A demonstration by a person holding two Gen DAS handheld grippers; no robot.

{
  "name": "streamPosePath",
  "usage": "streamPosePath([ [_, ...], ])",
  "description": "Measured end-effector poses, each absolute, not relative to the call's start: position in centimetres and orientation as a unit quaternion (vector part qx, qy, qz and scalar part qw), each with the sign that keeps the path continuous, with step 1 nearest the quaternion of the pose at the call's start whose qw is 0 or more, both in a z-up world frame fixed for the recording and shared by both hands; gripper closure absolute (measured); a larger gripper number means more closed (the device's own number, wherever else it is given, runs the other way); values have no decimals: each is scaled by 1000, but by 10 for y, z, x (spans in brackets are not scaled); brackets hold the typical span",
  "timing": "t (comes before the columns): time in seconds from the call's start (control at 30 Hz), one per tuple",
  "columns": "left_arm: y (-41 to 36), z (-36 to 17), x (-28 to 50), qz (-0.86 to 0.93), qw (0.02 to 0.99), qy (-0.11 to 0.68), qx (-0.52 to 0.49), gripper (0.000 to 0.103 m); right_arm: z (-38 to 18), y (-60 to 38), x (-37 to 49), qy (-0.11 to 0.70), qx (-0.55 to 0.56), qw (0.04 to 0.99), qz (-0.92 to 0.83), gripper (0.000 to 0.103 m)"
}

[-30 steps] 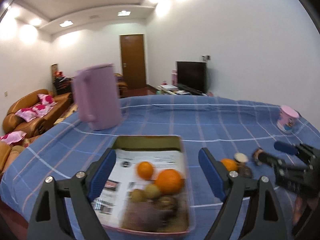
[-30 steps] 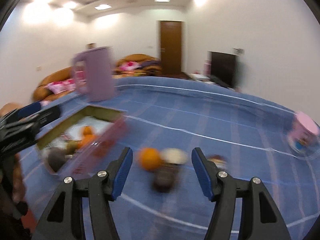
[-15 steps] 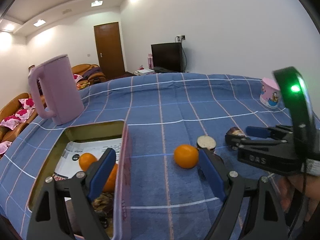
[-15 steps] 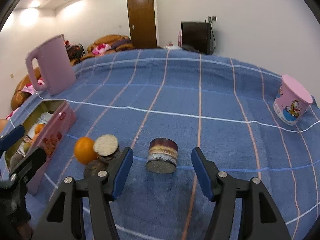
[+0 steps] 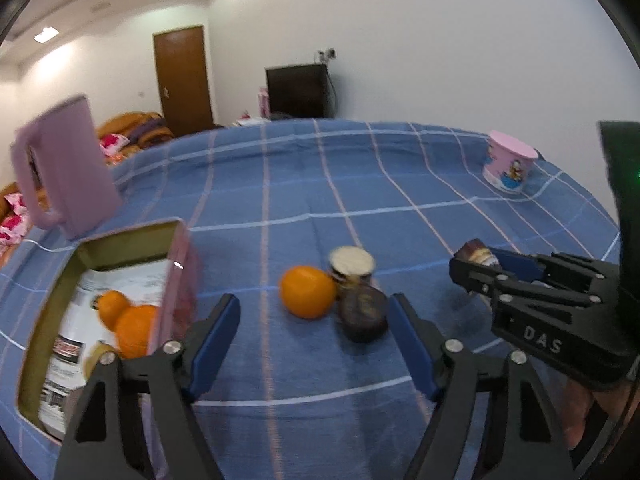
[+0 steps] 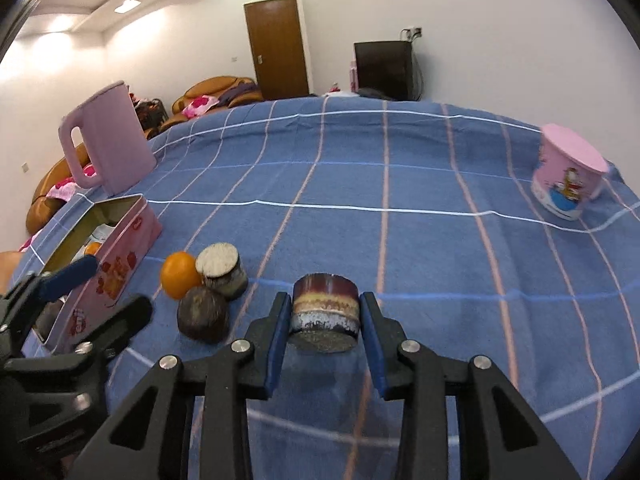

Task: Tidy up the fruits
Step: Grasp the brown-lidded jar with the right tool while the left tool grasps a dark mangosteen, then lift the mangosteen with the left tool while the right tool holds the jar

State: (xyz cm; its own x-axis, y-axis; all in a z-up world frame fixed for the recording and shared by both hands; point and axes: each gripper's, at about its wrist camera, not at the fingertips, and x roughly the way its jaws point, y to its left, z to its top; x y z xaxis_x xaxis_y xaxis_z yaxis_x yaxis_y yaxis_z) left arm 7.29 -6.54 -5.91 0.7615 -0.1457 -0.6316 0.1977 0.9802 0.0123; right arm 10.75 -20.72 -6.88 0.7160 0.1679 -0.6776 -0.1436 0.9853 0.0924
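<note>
The right gripper (image 6: 324, 316) has just been closing, and its two blue pads now sit against both sides of a small round cake slice (image 6: 325, 307) with brown, yellow and white layers. The slice rests on the blue checked tablecloth (image 6: 400, 184). The left gripper (image 5: 314, 344) has also just been closing a bit, but its jaws are apart and grip nothing. In front of it lie an orange (image 5: 307, 291), a dark brown round fruit (image 5: 363, 312) and a little round piece with a pale top (image 5: 352, 266). The three sit in a tight bunch, touching each other. The orange is on the left of the bunch and the dark fruit is nearest to the gripper. To the left of the bunch is a pink tin box (image 5: 176, 264) with no lid on it. Inside the box are more oranges (image 5: 128, 320) lying on printed paper. Behind the box stands a tall pink jug (image 5: 68, 168) with a handle. Far off on the right side of the cloth stands a pink cup (image 5: 507, 166) with a cartoon picture on it.
</note>
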Motion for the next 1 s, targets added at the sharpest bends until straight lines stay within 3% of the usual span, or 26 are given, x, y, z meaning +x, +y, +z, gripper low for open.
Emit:
streamPosePath([
  [0.17, -82, -66, 84, -102, 926, 361, 51, 41, -66, -218, 102, 359, 29, 930, 71, 66],
  [0.47, -104, -76, 96, -98, 915, 382, 79, 45, -67, -227, 102, 358, 50, 930, 73, 66],
  [0.5, -106, -76, 97, -98, 915, 383, 81, 50, -67, -228, 102, 359, 50, 929, 73, 66],
  [0.53, -108, -77, 98, -101, 914, 385, 83, 66, -67, -228, 101, 359, 49, 929, 74, 66],
  [1.0, -92, -67, 87, -119, 928, 351, 42, 66, -63, -228, 92, 338, 49, 937, 78, 66],
])
